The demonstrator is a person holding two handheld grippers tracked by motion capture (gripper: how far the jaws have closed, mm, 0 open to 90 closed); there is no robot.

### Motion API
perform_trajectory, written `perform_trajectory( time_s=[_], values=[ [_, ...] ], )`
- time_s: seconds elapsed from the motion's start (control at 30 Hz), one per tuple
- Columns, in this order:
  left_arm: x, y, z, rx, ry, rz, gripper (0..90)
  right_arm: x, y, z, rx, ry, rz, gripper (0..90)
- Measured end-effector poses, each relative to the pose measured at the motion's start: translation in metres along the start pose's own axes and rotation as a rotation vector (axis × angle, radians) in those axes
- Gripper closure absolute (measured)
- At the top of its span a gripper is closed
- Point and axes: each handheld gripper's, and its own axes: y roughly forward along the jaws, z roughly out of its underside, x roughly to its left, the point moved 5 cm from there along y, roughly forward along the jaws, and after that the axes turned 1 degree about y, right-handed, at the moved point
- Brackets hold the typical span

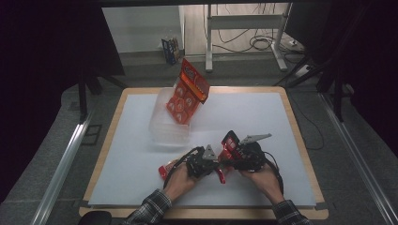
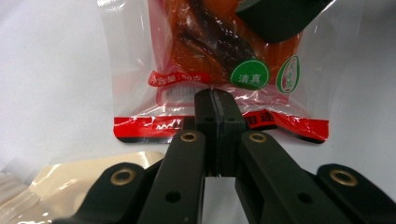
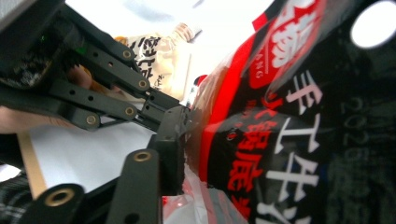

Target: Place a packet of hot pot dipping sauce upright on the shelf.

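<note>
A snack packet [image 1: 230, 140], red and black with a clear window, hangs just above the white mat near the table's front middle, held between both grippers. My left gripper [image 1: 217, 161] is shut on the packet's red bottom seam; in the left gripper view its jaws [image 2: 215, 107] meet on that seam of the packet [image 2: 210, 46]. From the other side, my right gripper [image 1: 233, 151] grips the same packet. In the right gripper view, one jaw of the right gripper [image 3: 187, 140] presses against the packet [image 3: 280, 140], which hides the other jaw. The left gripper [image 3: 116, 84] appears there at upper left.
A clear plastic container [image 1: 162, 126] stands at the back left of the white mat [image 1: 263, 117], with an orange-red packet [image 1: 187, 93] leaning out of it. A pale cream packet [image 2: 70, 182] lies under the left hand. The mat's right half is bare.
</note>
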Motion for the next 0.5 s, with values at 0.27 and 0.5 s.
perform_trajectory(
  time_s=[0.27, 0.5],
  values=[
    [0.000, -0.008, -0.002, -0.045, -0.013, 0.032, 81.3, 0.005, -0.006, -0.005, -0.033, -0.009, -0.032, 67.8],
    [-0.003, -0.017, -0.005, -0.094, -0.023, 0.035, 63.0, 0.009, -0.013, -0.010, -0.046, -0.058, 0.004, 68.1]
  ],
)
